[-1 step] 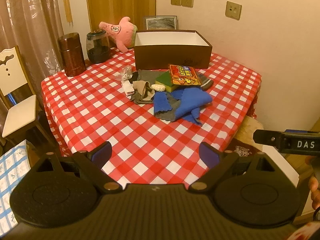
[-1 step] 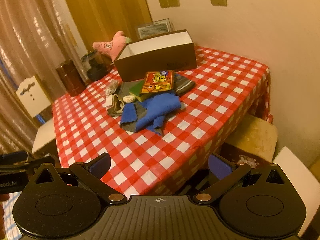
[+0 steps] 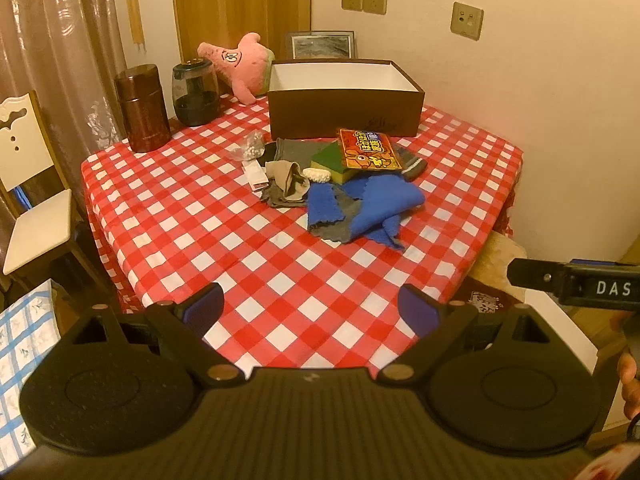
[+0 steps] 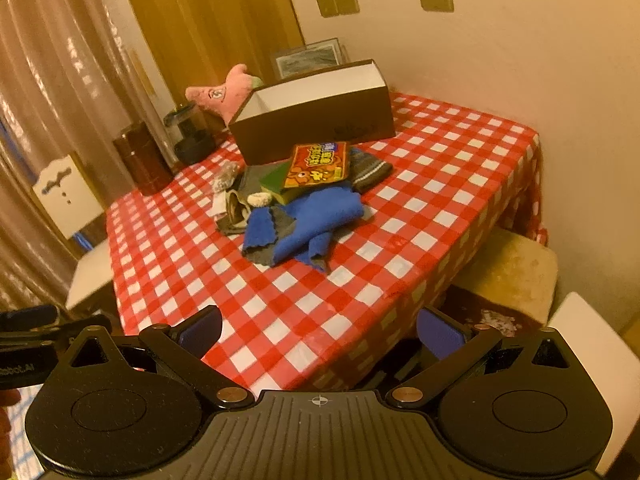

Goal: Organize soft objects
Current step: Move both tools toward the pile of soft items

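Both tools are yours to check first: your left gripper point(image 3: 310, 308) hangs over the near table edge with its jaws spread wide and nothing between them, and your right gripper point(image 4: 320, 330) sits the same way, released, past the table's near corner. Soft pile lies mid-table on the red-and-white checked cloth point(image 3: 192, 216), well apart from both tools: blue cloth point(image 3: 380, 204) crumpled over a grey rag point(image 3: 340, 228), beige sock point(image 3: 286, 176) on another grey piece just left of it, striped knit item point(image 3: 412, 164) partly hidden under a flat orange packet point(image 3: 368, 150). Packet print is colourful but too small to read. It rests on a green-and-yellow sponge point(image 3: 332, 162). Behind the pile stands an open brown box point(image 3: 344, 110), white inside; faint marking on its front, illegible. Pink plush point(image 3: 240, 64) leans behind the box's left end, partly blocked. Letters "DAS" show on the black bar point(image 3: 576, 286) of the other tool at the left view's right edge, cut off. Right view, lower left: fragment "obot.AI" point(image 4: 18, 370).
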`<state>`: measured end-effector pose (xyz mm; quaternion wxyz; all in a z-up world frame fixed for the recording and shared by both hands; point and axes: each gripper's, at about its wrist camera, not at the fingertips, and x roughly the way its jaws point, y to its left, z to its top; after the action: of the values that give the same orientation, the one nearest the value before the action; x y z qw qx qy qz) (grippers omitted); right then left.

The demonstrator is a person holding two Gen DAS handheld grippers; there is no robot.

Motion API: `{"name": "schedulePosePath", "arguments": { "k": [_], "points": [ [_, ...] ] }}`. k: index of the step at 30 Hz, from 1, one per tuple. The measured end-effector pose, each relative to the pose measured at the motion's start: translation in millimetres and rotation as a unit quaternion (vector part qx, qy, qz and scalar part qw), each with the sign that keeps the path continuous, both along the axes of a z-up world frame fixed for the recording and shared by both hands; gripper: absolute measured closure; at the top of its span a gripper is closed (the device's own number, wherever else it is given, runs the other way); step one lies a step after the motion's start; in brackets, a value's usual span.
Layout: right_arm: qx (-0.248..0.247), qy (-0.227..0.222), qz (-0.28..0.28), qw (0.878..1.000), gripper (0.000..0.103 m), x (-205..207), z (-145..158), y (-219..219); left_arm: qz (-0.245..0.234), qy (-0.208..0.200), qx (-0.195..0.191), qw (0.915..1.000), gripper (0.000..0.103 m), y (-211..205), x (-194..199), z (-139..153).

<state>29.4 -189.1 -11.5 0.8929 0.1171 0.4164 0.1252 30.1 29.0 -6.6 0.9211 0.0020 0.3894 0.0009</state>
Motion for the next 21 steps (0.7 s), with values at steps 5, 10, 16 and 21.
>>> {"name": "schedulePosePath", "arguments": {
  "k": [5, 10, 16, 21],
  "points": [
    [-0.01, -0.004, -0.004, 1.0, 0.0, 4.0, -2.6, -0.2, -0.01, 0.001, -0.002, 0.9999, 0.01, 4.9, 6.0, -5.3],
    [-0.01, -0.017, 0.011, 1.0, 0.0, 15.0, -4.5, -0.8, -0.014, 0.004, 0.004, 0.9999, 0.01, -1.3, 23.2, -10.5],
    [0.012, -0.014, 0.025, 1.0, 0.0, 52.5, -11.6, -6.3, -0.001, 0.007, 0.009, 0.9999, 0.01, -9.0, 53.8, -15.5],
    [0.022, -0.011, 0.06, 0.998, 0.0, 102.8, -19.3, -10.2, 0.027, 0.017, 0.007, 0.9995, 0.011, -15.7, 97.6, -23.3]
  ]
}}
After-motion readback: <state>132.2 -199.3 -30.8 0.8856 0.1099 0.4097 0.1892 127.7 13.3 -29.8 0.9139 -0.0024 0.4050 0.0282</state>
